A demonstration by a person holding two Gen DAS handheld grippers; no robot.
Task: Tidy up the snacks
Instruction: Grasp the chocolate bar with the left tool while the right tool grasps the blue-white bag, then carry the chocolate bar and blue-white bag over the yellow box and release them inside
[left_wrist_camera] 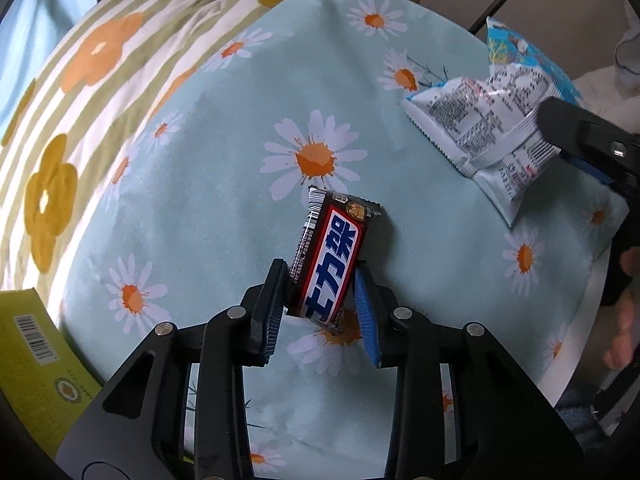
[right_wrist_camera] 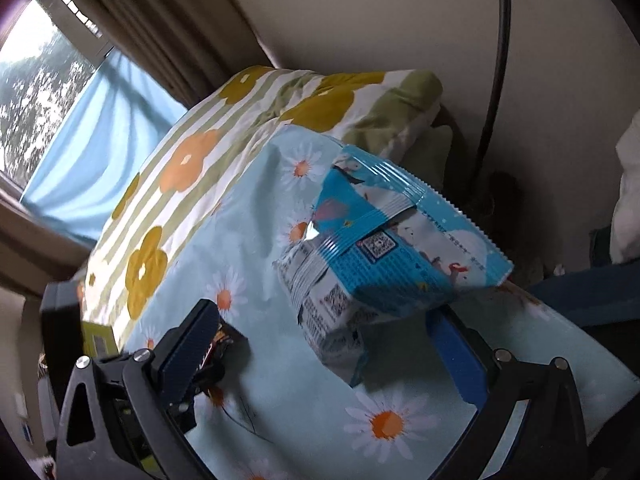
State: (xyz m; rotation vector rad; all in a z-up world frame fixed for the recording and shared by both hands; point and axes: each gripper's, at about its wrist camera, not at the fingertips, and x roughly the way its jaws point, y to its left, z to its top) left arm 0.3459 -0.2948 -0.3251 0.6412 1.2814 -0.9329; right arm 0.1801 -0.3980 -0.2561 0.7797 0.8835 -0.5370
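Chocolate bar (left_wrist_camera: 330, 258), brown wrapper with white lettering on blue and red, standing nearly upright above the daisy-print cloth (left_wrist_camera: 208, 208), far end tipped a little to the right. Clamped low down between the two pads of the left gripper (left_wrist_camera: 321, 304), black pad on one side, blue pad on the other, both pressed against the wrapper. Seen dimly from the right wrist camera as a dark packet (right_wrist_camera: 224, 344) behind that gripper's left finger.

Snack bags (left_wrist_camera: 496, 120), white and light blue, lying one on the other near the right edge of the cloth; printed back of the upper one facing up. From the right wrist camera, same bags (right_wrist_camera: 384, 256) bulging between the spread fingers of the right gripper (right_wrist_camera: 324, 340). Jaws wide apart, blue pad just beneath the bag's lower edge, black pad well clear on the other side; contact on the blue side impossible to judge. No firm grip visible.

Green box (left_wrist_camera: 36, 364) with a barcode at the cloth's lower left edge. Striped quilt (left_wrist_camera: 120, 52) with orange and mustard flowers beyond the cloth.
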